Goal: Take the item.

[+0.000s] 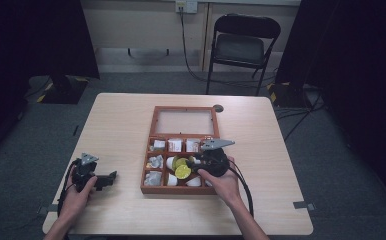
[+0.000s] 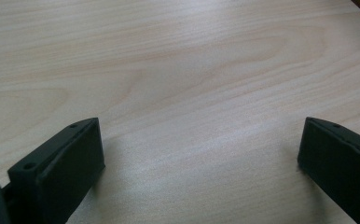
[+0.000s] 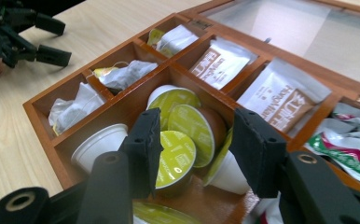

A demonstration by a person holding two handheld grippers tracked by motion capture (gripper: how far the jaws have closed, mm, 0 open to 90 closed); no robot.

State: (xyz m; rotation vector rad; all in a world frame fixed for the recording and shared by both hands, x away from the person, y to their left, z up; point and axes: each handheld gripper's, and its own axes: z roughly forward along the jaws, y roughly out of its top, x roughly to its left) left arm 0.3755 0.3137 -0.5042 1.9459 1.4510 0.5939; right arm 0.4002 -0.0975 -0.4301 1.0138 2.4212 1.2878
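A wooden compartment box (image 1: 144,175) lies open mid-table, its glass-paned lid (image 1: 185,121) flat behind it. The middle compartment holds several white coffee capsules with yellow-green lids (image 3: 187,121). My right gripper (image 3: 194,149) reaches into that compartment, and its jaws are shut on one capsule (image 3: 174,161), with a tipped capsule (image 3: 225,175) wedged against the other jaw. From above, the right gripper (image 1: 192,164) sits over the yellow lids (image 1: 182,171). My left gripper (image 1: 112,178) rests on the bare table left of the box, jaws wide open with nothing between them (image 2: 201,154).
Neighbouring compartments hold tea bags (image 3: 122,74) and brown-and-white sachets (image 3: 220,60); colourful wrappers (image 3: 350,149) lie at the right. The left gripper (image 3: 66,43) shows beyond the box's rim (image 3: 38,112). A black folding chair (image 1: 243,47) stands behind the table (image 1: 261,145).
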